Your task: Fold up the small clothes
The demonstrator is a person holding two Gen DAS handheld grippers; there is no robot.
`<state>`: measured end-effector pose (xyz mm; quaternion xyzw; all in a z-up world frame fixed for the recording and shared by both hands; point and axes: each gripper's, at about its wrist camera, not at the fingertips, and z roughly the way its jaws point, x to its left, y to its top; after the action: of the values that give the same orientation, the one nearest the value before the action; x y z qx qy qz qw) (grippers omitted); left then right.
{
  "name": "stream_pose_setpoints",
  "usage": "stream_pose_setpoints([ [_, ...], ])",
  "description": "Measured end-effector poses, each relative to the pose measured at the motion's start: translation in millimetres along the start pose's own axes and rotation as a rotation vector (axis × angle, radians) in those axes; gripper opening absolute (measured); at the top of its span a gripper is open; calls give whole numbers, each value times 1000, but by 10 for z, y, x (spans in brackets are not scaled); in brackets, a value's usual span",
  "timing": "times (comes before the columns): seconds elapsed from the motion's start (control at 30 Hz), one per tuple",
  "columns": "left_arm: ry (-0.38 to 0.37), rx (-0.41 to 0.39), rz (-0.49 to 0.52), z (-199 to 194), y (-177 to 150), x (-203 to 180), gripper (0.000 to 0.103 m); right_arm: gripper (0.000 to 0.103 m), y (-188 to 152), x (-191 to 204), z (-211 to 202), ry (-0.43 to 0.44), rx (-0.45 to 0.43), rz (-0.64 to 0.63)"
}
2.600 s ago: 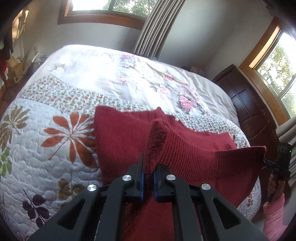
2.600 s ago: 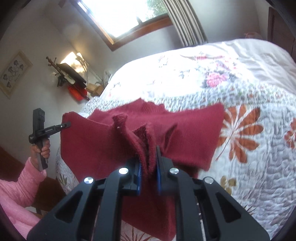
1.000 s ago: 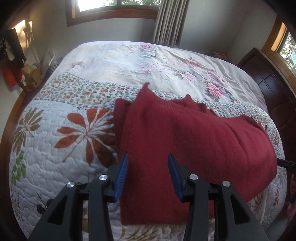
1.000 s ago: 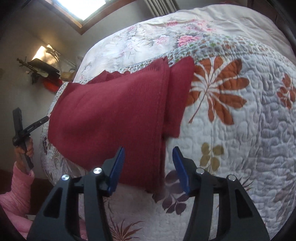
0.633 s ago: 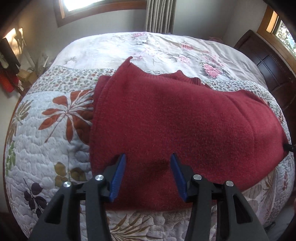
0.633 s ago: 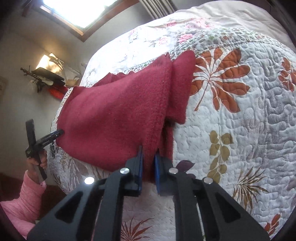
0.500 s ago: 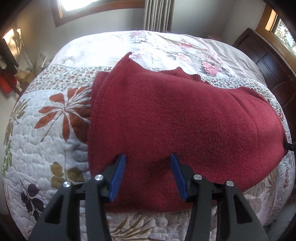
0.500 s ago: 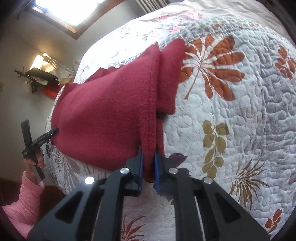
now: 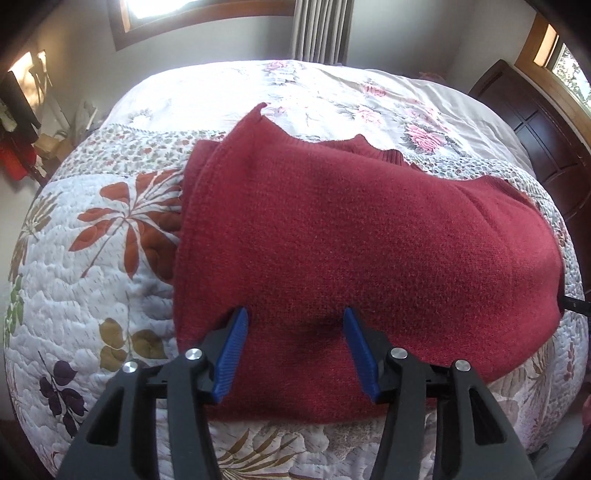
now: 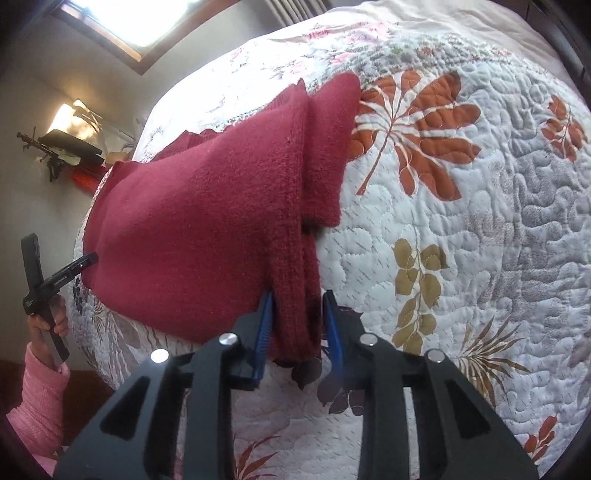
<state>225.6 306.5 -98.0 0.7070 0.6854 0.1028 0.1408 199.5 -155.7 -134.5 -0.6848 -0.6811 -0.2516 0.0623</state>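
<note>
Left gripper: fingers spread wide, blue pads either side of the near hem of a red sweater, hovering over the knit, nothing pinched. Tips low against the fabric; contact hard to judge through the fisheye.

Right gripper: fingers parted partway, straddling the thick folded side edge of the red sweater; blue pads close to the stacked layers on both sides, a slim gap showing on the right, so not squeezing.

Sweater folded flat on the floral quilt, near the foot edge of the bed. Ribbed collar pointing toward the far side; a sleeve tucked under and sticking out along one side.

In the right wrist view, left gripper's tip at the sweater's far corner, a hand around its handle, pink sleeve below.

Beyond the bed: dark wood headboard, grey curtain, window.
</note>
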Motion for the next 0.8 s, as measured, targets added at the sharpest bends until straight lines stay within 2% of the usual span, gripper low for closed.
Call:
stream_pose_setpoints([
  [0.03,-17,-6,-9,-47,23,-12,56,33,26,12,-86,-1,-17,-5],
  [0.13,-61,-37,-24,-189,131,-78,60,60,133,10,-281,41,-59,25],
  [0.17,-66,-44,-22,-212,172,-110,61,62,176,-14,-321,51,-68,35],
  [0.33,-74,-53,-20,-175,412,-268,62,65,459,-139,-302,76,-47,72],
  [0.63,-79,41,-70,253,538,-227,62,68,683,-321,113,177,49,157],
  [0.8,-110,67,-109,384,485,-105,62,61,682,-341,309,209,95,178],
])
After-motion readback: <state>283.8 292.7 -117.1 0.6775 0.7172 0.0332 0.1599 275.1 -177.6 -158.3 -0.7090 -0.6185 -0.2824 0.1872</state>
